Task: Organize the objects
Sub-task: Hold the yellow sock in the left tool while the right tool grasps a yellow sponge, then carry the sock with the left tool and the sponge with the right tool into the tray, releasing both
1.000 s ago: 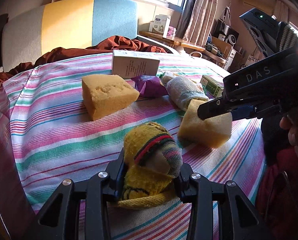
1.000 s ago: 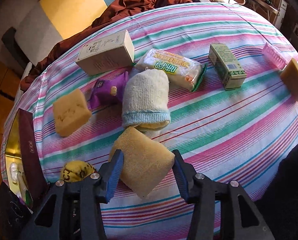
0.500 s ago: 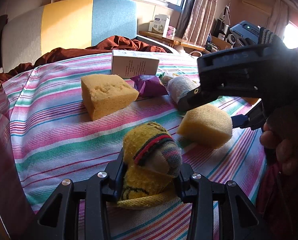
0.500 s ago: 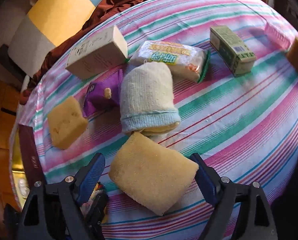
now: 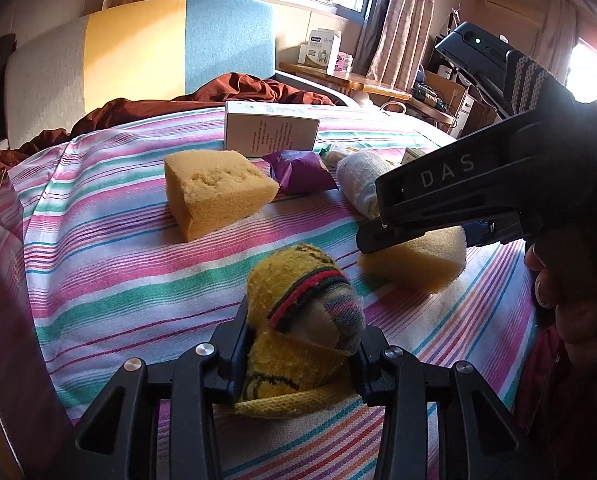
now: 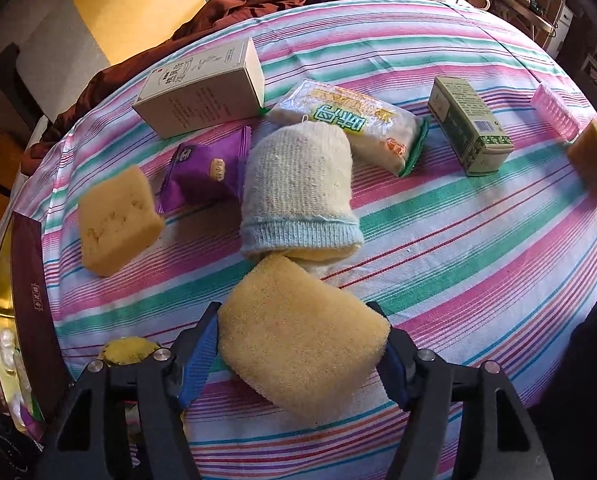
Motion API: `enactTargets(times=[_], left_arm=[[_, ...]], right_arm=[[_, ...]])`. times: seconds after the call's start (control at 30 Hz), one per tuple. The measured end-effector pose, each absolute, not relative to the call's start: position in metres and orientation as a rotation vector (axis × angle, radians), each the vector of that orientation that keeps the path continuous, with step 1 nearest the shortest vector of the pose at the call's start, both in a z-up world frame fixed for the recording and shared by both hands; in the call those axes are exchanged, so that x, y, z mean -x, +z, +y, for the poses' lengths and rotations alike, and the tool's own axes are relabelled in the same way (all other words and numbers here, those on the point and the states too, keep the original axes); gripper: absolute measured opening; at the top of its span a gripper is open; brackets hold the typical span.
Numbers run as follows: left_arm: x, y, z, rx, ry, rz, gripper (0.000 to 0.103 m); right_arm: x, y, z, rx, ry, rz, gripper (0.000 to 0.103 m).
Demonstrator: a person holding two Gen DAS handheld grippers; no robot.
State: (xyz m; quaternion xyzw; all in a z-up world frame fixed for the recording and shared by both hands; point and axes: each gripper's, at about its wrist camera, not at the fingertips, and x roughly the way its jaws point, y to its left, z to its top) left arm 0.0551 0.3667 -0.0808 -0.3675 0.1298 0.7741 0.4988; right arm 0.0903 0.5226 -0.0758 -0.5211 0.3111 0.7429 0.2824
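1. Since a second ago, the right tongs (image 6: 300,354) have spread wide and are now closing around the yellow sponge (image 6: 302,340), which lies flatter across the gap than before; the left tongs (image 5: 298,356) have kept their place.
2. Both blue pads of the right tongs sit at the sponge's sides, touching or nearly so; the sponge rests on the striped tablecloth (image 6: 458,248), and I cannot tell whether it is truly pinched.
3. The left tongs are clamped on a rolled yellow sock (image 5: 298,320) with a red and dark band, held low over the cloth.
4. In the left view the right tongs (image 5: 370,240) come in from the right, a hand (image 5: 570,300) gripping the handle.
5. Just beyond the sponge lies a rolled cream sock (image 6: 298,192) with a pale blue cuff, its cuff touching the sponge.
6. Further back are a purple packet (image 6: 206,168), a second sponge block (image 6: 116,220), a white box (image 6: 202,88), a snack bag (image 6: 354,124) and a green box (image 6: 470,132).
7. Near the right edge sit a pink item (image 6: 554,116) and another sponge (image 6: 594,164).
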Motion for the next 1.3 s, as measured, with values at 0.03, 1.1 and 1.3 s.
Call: enactTargets(times=[0.03,1.1,1.3], left_arm=[[-0.056,-0.081,0.367,0.887,1.875,0.319,0.041],[-0.04,-0.001,0.256,0.884,2.171,0.338,0.038],[-0.015,-0.002,0.226,0.942,2.236,0.334,0.039]], right_arm=[[-0.09,-0.076,0.523,1.396,1.992,0.829,0.07],[-0.093,-0.074,0.502,1.468,2.075,0.712,0.071],[-0.093,-0.073,0.49,1.496,2.113,0.677,0.071]])
